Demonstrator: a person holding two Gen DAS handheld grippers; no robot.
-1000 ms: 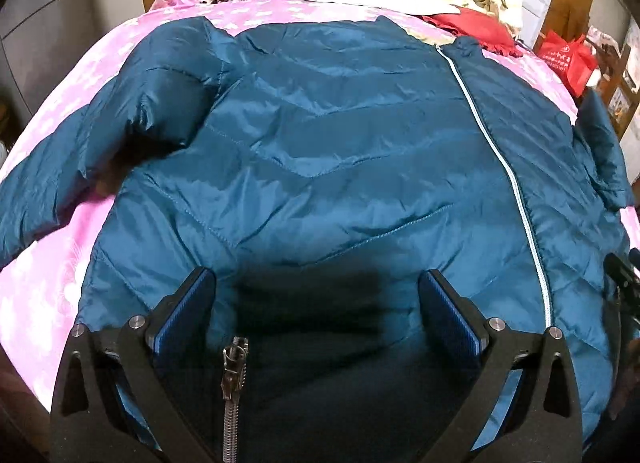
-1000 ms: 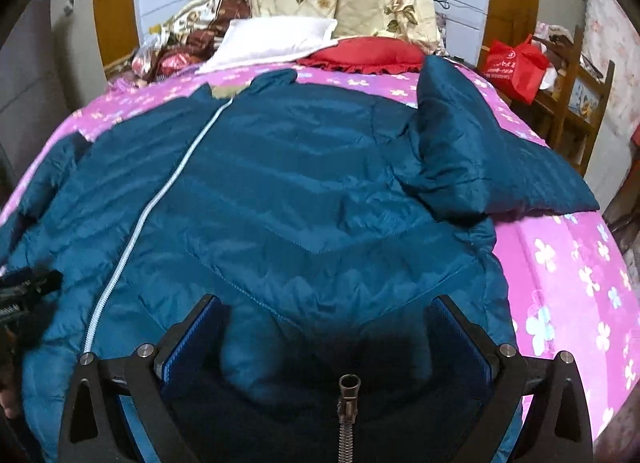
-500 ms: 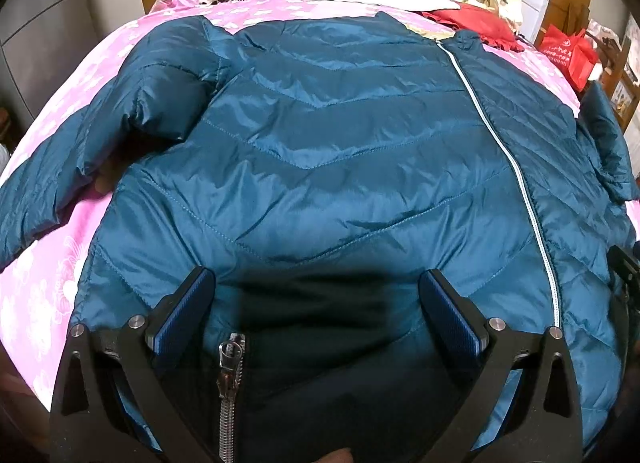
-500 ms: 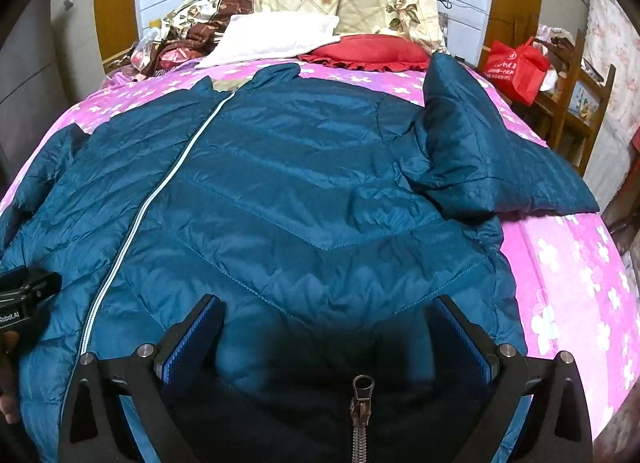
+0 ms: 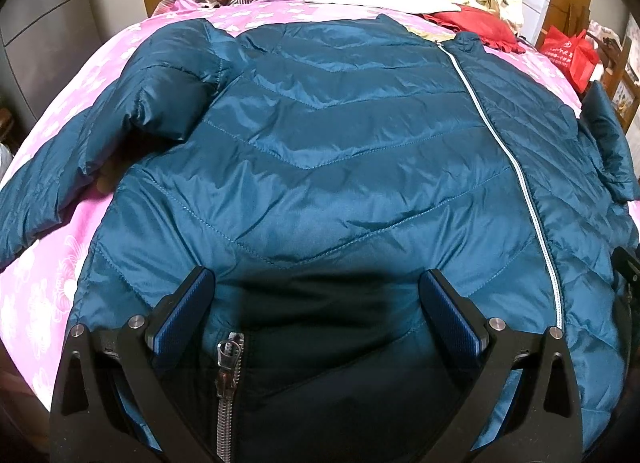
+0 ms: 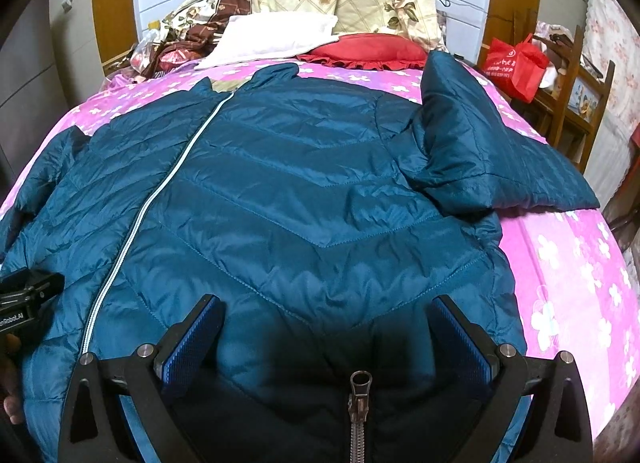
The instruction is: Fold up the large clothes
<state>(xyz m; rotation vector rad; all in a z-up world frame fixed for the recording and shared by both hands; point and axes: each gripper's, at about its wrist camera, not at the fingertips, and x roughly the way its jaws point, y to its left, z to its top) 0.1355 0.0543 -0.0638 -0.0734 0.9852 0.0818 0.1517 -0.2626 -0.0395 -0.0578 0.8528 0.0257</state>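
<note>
A: Surface and room?
B: Teal jacket (image 5: 340,151) is lying zipped across the pink floral bed (image 6: 568,263); red bag (image 6: 516,63) is sitting beside it.
A: Jaws, changes?
B: Left gripper (image 5: 316,303) and right gripper (image 6: 326,327) are gaping wide, holding nothing; both are nearing the hem

The left gripper (image 5: 316,303) holds its jaws wide apart, and nothing is between them. The right gripper (image 6: 326,327) is the same, jaws spread wide, both pointing forward.
</note>
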